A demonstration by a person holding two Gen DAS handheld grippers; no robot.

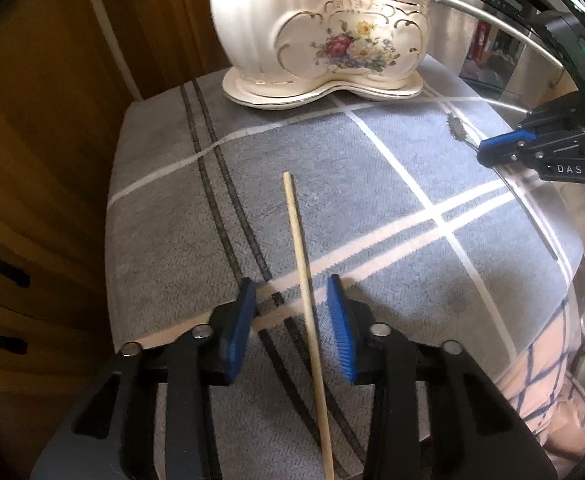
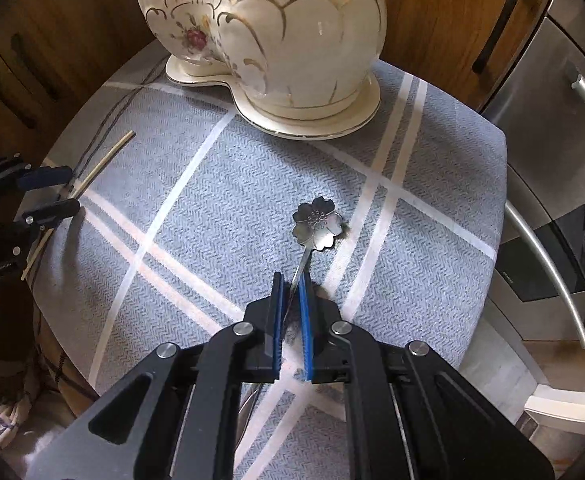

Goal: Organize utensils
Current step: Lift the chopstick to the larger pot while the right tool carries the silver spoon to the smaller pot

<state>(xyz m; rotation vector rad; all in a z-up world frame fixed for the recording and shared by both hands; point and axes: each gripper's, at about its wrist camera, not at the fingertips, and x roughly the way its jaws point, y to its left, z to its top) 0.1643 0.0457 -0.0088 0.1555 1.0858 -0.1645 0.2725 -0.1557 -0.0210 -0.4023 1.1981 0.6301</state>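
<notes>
A single wooden chopstick (image 1: 302, 276) lies on the grey checked cloth (image 1: 372, 208), running between the fingers of my left gripper (image 1: 291, 290), which is open around it and not touching. It also shows in the right wrist view (image 2: 104, 160). My right gripper (image 2: 291, 280) is shut on the handle of a metal spoon with a flower-shaped bowl (image 2: 318, 222), which rests on the cloth (image 2: 220, 208). The right gripper (image 1: 488, 146) and spoon (image 1: 458, 128) show at the right in the left wrist view. A white floral ceramic holder (image 1: 316, 28) stands at the back.
The holder (image 2: 268, 32) sits on a matching saucer (image 2: 324, 120). Wooden cabinets (image 1: 32, 120) stand left of the table. A steel appliance with bar handles (image 2: 552, 184) stands to the right. The cloth's edge drops off near the left gripper.
</notes>
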